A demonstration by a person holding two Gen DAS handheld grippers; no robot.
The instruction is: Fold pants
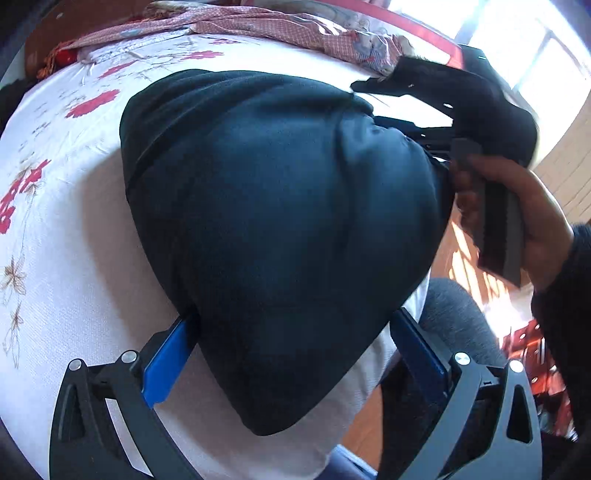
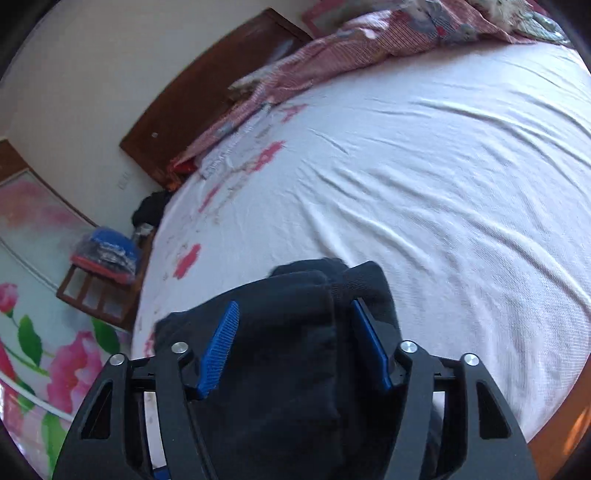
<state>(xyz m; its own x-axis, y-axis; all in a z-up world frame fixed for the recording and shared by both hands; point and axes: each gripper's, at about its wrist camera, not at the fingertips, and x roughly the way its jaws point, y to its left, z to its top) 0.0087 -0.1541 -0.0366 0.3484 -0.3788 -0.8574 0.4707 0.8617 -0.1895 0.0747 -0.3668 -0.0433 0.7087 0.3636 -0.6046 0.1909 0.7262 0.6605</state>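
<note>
The black pants (image 1: 280,229) lie bunched in a folded bundle on the white flowered bedsheet (image 1: 74,206). My left gripper (image 1: 291,354) has its blue pads wide on either side of the near end of the bundle, which fills the gap between them. My right gripper (image 1: 436,122) shows in the left wrist view at the bundle's far right edge, held in a hand (image 1: 524,221). In the right wrist view the right gripper (image 2: 295,339) has its blue pads on both sides of a thick roll of the pants (image 2: 288,369).
A pink checked quilt (image 1: 280,29) lies crumpled along the far side of the bed. A brown headboard (image 2: 207,92) stands at the wall. A small wooden stand with stacked items (image 2: 103,273) sits beside the bed. The wooden floor (image 1: 476,273) is at the right.
</note>
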